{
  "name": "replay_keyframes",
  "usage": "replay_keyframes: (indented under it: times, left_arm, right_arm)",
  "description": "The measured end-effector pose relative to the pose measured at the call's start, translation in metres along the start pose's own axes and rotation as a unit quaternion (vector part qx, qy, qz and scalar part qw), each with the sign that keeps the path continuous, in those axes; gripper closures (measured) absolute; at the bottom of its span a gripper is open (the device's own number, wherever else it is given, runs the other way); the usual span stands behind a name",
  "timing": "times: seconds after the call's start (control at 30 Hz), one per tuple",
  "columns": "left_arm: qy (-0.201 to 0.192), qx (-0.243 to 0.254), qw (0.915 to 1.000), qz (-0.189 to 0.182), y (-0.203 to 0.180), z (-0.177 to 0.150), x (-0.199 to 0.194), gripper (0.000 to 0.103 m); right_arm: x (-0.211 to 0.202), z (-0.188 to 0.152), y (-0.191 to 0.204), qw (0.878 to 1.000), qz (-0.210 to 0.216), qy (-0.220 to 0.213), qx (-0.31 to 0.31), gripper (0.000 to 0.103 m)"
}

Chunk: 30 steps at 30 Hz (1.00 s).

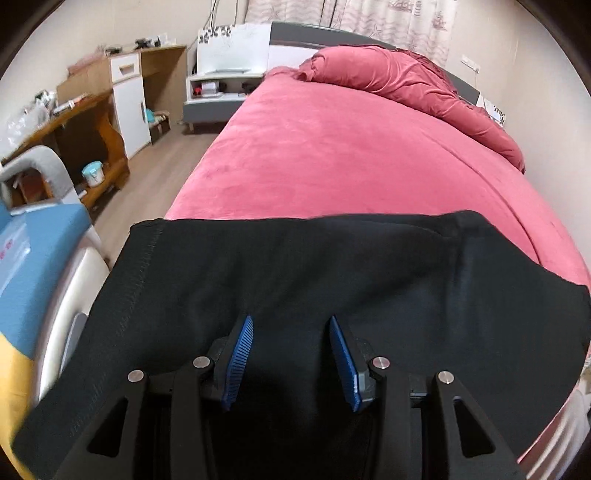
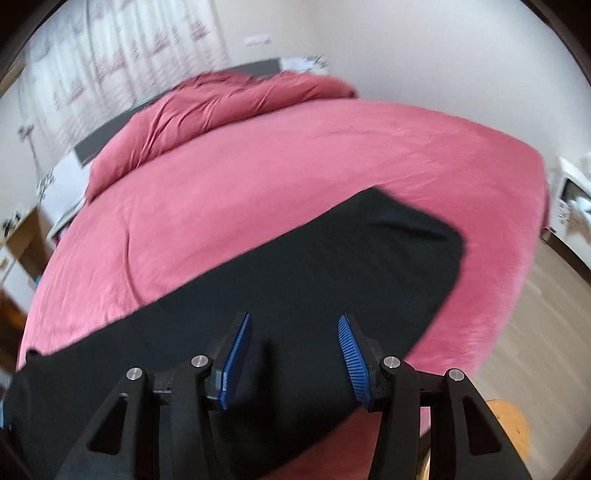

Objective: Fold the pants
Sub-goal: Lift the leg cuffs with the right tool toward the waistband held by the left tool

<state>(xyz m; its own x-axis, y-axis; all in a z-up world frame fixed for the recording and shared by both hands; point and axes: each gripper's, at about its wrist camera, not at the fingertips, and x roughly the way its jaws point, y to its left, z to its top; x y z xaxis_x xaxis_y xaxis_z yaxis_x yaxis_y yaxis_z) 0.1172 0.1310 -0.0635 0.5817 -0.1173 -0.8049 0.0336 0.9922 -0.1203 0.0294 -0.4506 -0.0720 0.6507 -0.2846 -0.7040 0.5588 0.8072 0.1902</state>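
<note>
Black pants (image 1: 332, 280) under both open tongs, on bed (image 1: 332, 147).

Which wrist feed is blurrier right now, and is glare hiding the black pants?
Right wrist view: motion-smeared, curtains and the black fabric pants soft-edged. Left wrist view: sharper, hem stitching on the pants readable. Both: no glare, strong fisheye bowing of the pink velvety bed cover.

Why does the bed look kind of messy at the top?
The pink duvet is bunched in a crumpled heap against the headboard, not spread flat. The black pants lie flat on the pink sheet at the foot end.
</note>
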Motion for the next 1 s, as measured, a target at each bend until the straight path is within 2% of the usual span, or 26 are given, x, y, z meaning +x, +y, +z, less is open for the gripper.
replay_keyframes:
  times: [0.07, 0.1, 0.17, 0.23, 0.27, 0.33, 0.37, 0.5, 0.6, 0.67, 0.7, 0.8, 1.0]
  left_arm:
    - [0.008, 0.013, 0.9988, 0.047, 0.009, 0.012, 0.004, 0.058]
    - [0.01, -0.002, 0.9979, 0.064, 0.017, 0.017, 0.005, 0.058]
    - [0.017, -0.068, 0.9935, 0.09, 0.036, 0.02, 0.006, 0.058]
    - [0.018, -0.127, 0.9885, 0.08, 0.052, 0.017, 0.002, 0.058]
    - [0.012, -0.137, 0.9871, 0.083, 0.05, 0.015, -0.003, 0.058]
    - [-0.007, -0.11, 0.9887, 0.102, 0.029, 0.012, -0.015, 0.059]
    - [-0.017, -0.09, 0.9912, 0.096, 0.015, 0.01, -0.02, 0.059]
    - [-0.032, -0.023, 0.9992, 0.003, -0.041, 0.008, -0.024, 0.056]
    - [-0.012, 0.035, 0.9972, -0.064, -0.09, 0.001, -0.013, 0.055]
    - [-0.007, 0.065, 0.9942, -0.085, -0.111, -0.002, -0.007, 0.055]
    - [-0.006, 0.079, 0.9928, -0.09, -0.122, -0.004, -0.004, 0.055]
    - [0.012, 0.097, 0.9898, -0.103, -0.141, -0.006, 0.008, 0.055]
    - [0.02, 0.112, 0.9894, -0.089, -0.152, -0.012, 0.02, 0.054]
  right_arm:
    - [0.021, 0.001, -0.014, 0.999, -0.025, 0.023, 0.019, 0.054]
    - [0.033, 0.002, -0.024, 0.998, -0.03, 0.044, 0.041, 0.058]
    - [0.033, 0.005, -0.043, 0.995, -0.006, 0.032, 0.091, 0.06]
    - [0.026, 0.006, -0.051, 0.993, 0.01, 0.031, 0.109, 0.059]
    - [0.023, 0.006, -0.053, 0.993, 0.011, 0.033, 0.114, 0.058]
    - [0.014, 0.003, -0.057, 0.993, 0.015, 0.031, 0.113, 0.056]
    - [0.014, 0.006, -0.056, 0.993, 0.012, 0.029, 0.11, 0.055]
    - [-0.007, 0.004, -0.068, 0.993, -0.002, 0.016, 0.117, 0.041]
    - [-0.004, 0.007, -0.079, 0.992, -0.025, 0.022, 0.12, 0.041]
    - [-0.004, 0.008, -0.087, 0.991, -0.033, 0.024, 0.126, 0.039]
    - [-0.002, 0.008, -0.091, 0.99, -0.034, 0.031, 0.13, 0.035]
    - [0.006, 0.008, -0.103, 0.987, -0.034, 0.042, 0.148, 0.033]
    - [0.018, 0.008, -0.114, 0.985, -0.043, 0.053, 0.158, 0.033]
